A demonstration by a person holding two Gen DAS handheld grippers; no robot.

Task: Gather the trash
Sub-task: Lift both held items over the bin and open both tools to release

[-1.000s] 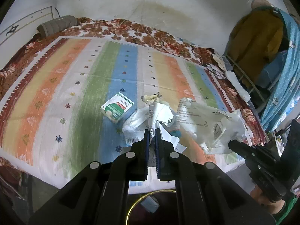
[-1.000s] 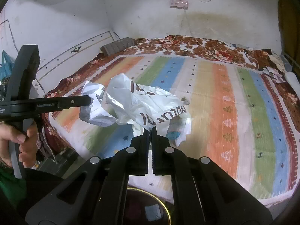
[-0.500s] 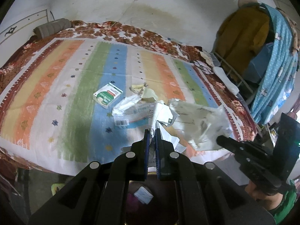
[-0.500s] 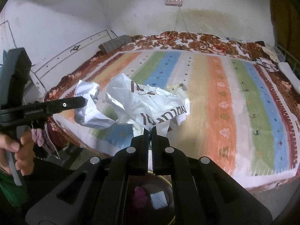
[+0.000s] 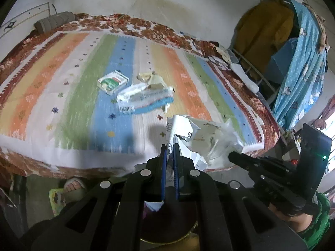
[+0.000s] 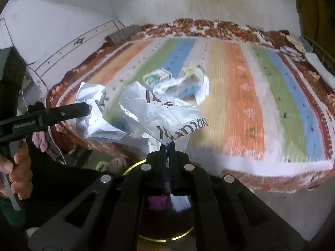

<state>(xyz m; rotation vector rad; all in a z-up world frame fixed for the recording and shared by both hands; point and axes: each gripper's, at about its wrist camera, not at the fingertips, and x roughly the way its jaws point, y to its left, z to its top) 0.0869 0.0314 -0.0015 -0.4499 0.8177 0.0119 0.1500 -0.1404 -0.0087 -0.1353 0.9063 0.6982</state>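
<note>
Left gripper (image 5: pixel 170 146) clamps crumpled paper (image 5: pixel 182 127); right gripper (image 6: pixel 166 144) clamps a plastic bag (image 6: pixel 161 113).

Soft, dim daylight fills both views. The striped bedspread (image 6: pixel 240 113) smears with motion blur, worst near its front edge. A shadow lies there. Fisheye corners curve into black.

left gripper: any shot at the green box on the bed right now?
Probably not. The left gripper is shut on crumpled paper, off the bed edge over the bin. The green box lies unobstructed further in.
</note>
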